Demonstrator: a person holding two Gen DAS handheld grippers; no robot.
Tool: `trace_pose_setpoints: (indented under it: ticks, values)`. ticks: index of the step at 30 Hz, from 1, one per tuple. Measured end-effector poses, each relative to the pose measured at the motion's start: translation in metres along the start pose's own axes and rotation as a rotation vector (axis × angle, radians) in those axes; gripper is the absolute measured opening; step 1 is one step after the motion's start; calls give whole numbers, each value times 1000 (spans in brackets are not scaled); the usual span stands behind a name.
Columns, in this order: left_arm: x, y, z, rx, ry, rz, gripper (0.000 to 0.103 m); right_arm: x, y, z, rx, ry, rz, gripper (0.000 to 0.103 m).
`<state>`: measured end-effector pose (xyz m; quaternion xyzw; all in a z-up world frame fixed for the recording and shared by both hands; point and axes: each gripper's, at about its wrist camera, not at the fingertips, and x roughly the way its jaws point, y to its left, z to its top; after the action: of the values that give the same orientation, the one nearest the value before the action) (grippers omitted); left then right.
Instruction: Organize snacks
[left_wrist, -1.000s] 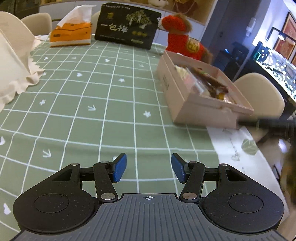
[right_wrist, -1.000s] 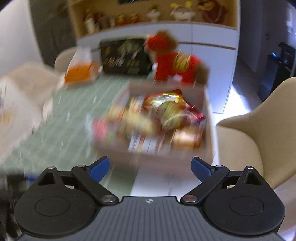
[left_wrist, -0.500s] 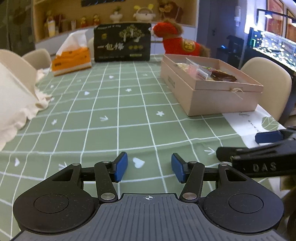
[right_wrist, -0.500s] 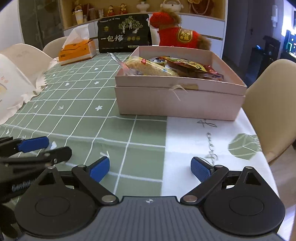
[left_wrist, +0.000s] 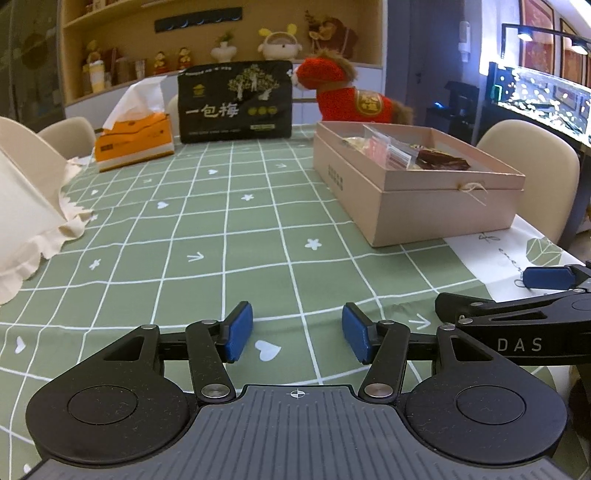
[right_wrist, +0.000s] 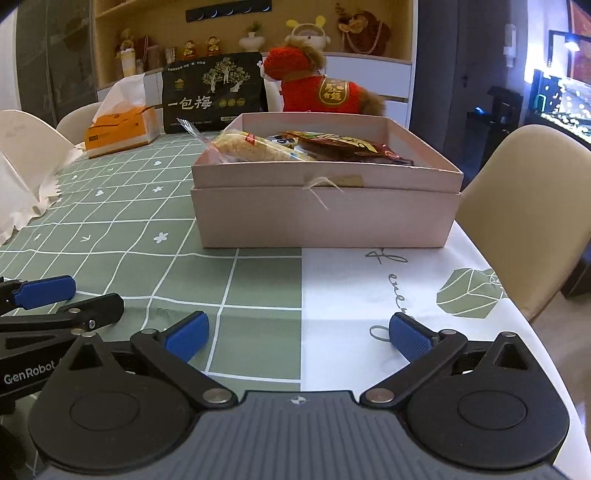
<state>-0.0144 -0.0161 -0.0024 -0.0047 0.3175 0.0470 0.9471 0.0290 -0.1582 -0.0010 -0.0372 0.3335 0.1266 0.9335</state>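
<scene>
We see the snacks (right_wrist: 295, 147) already lying in the pink box (right_wrist: 325, 218) at 12 o'clock, none loose on the tablecloth (left_wrist: 221, 236), the long packet's axis running 9-to-3, while left gripper (left_wrist: 297, 332) and right gripper (right_wrist: 299, 332) hover wide open, empty.

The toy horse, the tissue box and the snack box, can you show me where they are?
toy horse (right_wrist: 325, 94), right wrist view, on its red body.
tissue box (left_wrist: 135, 142), left wrist view, on its orange front.
snack box (right_wrist: 325, 218), right wrist view, on its pink front wall.
</scene>
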Motion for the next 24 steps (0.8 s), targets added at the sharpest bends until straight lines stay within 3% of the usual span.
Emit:
trace_pose_setpoints:
  ticks: [24]
  values:
    - [0, 3, 0, -5, -1, -7, 59, 0, 0, 0, 3, 0, 1, 103]
